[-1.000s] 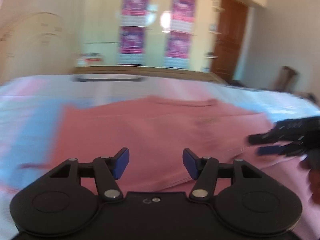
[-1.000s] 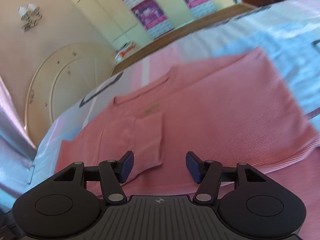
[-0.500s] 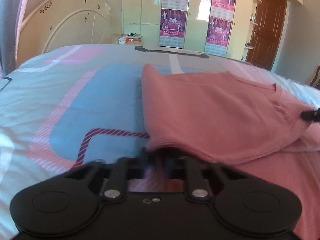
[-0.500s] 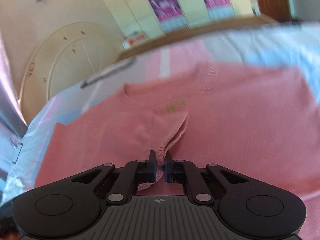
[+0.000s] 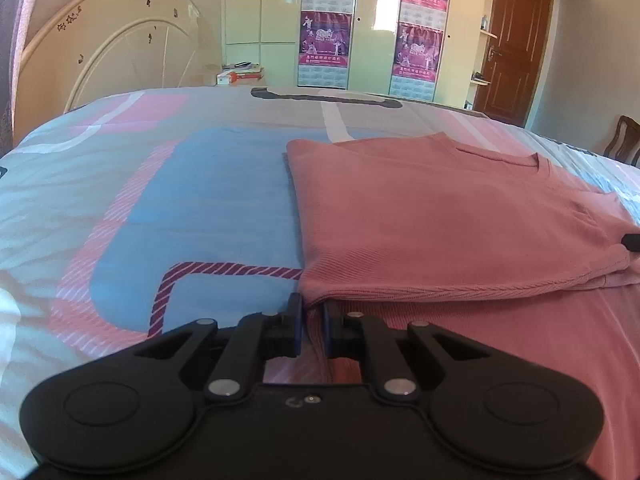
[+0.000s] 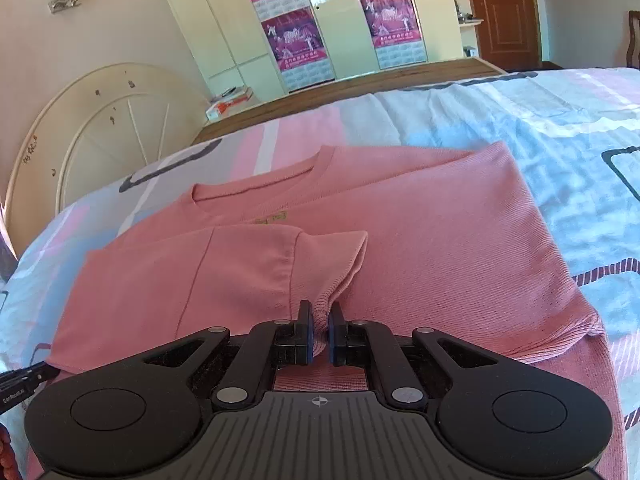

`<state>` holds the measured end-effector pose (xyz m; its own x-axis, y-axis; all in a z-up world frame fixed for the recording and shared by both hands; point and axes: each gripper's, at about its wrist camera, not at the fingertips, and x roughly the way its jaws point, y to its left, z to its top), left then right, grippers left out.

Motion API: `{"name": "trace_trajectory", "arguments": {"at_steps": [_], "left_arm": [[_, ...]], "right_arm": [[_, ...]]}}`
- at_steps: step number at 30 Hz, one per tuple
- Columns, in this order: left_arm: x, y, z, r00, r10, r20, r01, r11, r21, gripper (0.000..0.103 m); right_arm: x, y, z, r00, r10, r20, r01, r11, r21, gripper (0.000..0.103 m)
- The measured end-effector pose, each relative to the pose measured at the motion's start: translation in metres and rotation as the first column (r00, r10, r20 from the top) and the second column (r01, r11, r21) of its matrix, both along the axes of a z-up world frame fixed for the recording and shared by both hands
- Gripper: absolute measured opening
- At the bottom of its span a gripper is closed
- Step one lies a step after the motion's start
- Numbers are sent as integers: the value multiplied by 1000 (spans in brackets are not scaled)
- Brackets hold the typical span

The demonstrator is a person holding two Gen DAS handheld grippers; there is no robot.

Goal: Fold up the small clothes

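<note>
A pink ribbed shirt (image 5: pixel 440 220) lies on the bed with one side folded over itself. In the left wrist view, my left gripper (image 5: pixel 311 320) has its jaws closing on the near corner of the folded layer, with fabric pinched between the blue pads. In the right wrist view, the shirt (image 6: pixel 440 240) shows its neckline at the far side and a folded sleeve in front. My right gripper (image 6: pixel 319 328) is shut on the bunched hem of that sleeve. The tip of my right gripper (image 5: pixel 632 242) pokes in at the right edge of the left wrist view.
The patterned bedspread (image 5: pixel 180 200) in blue, pink and white spreads to the left of the shirt. A cream headboard (image 5: pixel 120 60) stands at the back left. Behind the bed are wardrobe doors with posters (image 5: pixel 326 24), a brown door (image 5: pixel 516 40) and a chair (image 5: pixel 624 136).
Both grippers were open a second ago and have shut on the shirt's fabric. The left one moved left to the folded layer's corner. The right one lifted the sleeve hem slightly.
</note>
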<state>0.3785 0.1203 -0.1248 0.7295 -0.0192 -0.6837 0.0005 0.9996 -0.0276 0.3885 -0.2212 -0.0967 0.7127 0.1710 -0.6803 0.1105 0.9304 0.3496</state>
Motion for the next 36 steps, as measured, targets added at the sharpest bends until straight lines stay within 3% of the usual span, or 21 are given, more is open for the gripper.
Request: {"name": "trace_trajectory", "arguments": {"at_steps": [10,12,13,14,16,19,21,22,23,27,29,32,36], "left_arm": [[0,3,1,999,-44,-14,44,999,9,10],[-2,6,5,998,-52,-21,52,998,19,21],[-8,11,11,1000,-29,-10,29,999,13,30],[-16,15,18,1000,-22,21,22,1000,6,29],[-26,17,32,997,-24,75,23,1000,7,29],[-15,-2,33,994,-77,78,79,996,-29,29],[-2,-14,21,993,-109,34,110,994,-28,33],[6,-18,8,992,-118,-36,118,993,-13,34],[4,-18,3,992,-122,-18,122,992,-12,34],[3,-8,14,993,-116,-8,115,992,-53,32],[5,-6,19,995,-101,21,102,993,-56,38],[25,-6,15,996,-85,2,85,992,-91,38],[59,-3,9,997,-76,-29,73,994,-77,37]], "right_arm": [[-1,3,-4,999,-11,-39,10,1000,-15,6],[-1,1,-2,998,-28,-48,26,999,-31,8],[-4,-2,2,997,-58,-41,56,997,-55,20],[-10,-3,8,995,-95,-16,93,991,-99,30],[-21,0,23,995,-80,53,86,988,-125,30],[-17,27,28,997,41,68,-30,988,-153,30],[-9,47,18,993,109,34,-103,983,-153,29],[-3,53,9,993,121,-10,-121,977,-173,29],[2,56,-3,992,105,-72,-118,971,-209,29],[-1,51,8,993,110,-43,-116,973,-200,29],[1,48,13,995,103,-8,-102,974,-200,29],[14,47,6,997,81,-15,-83,974,-210,29],[39,44,-2,997,68,-41,-77,967,-245,29]]}}
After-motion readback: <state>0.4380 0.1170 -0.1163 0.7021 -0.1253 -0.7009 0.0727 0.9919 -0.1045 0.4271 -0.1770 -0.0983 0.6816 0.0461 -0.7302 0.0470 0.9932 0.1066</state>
